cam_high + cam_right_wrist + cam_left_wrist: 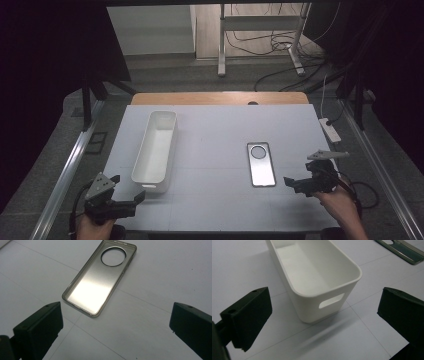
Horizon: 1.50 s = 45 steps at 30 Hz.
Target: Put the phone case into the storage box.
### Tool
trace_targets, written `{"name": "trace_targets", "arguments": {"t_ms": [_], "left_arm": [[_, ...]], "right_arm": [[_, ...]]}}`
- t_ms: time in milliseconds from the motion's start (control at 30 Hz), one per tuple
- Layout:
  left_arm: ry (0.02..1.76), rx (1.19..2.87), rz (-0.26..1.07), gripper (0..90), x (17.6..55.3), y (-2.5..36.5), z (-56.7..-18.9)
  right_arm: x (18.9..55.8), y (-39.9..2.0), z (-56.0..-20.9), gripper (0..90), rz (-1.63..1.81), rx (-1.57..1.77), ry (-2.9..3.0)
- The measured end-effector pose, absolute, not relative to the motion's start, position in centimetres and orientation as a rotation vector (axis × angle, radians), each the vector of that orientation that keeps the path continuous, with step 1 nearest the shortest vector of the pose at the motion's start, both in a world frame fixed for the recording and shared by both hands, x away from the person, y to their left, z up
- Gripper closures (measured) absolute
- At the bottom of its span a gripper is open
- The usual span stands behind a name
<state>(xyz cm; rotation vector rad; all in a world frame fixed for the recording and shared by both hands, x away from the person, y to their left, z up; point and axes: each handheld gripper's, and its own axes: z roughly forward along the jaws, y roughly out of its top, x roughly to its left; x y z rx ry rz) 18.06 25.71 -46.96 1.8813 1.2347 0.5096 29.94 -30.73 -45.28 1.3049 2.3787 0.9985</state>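
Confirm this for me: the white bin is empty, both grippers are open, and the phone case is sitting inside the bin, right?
Not quite. The phone case lies flat on the table, right of the white bin, as the high view shows. The bin is empty, and the left gripper and right gripper are open.

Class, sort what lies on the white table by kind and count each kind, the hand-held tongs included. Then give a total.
White bins: 1, white bin
Phone cases: 1, phone case
Tongs: 2, left tongs and right tongs, both open and holding nothing
Total: 4
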Motion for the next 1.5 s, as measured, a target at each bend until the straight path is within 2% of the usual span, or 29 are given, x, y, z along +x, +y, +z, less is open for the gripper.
{"name": "trace_targets", "arguments": {"t_ms": [1500], "left_arm": [[1.236, 1.890, 0.508, 0.6, 18.1, 25.7, -47.0]], "right_arm": [[35.1, -27.3, -45.8, 0.0, 0.898, 1.272, 2.452]]}}
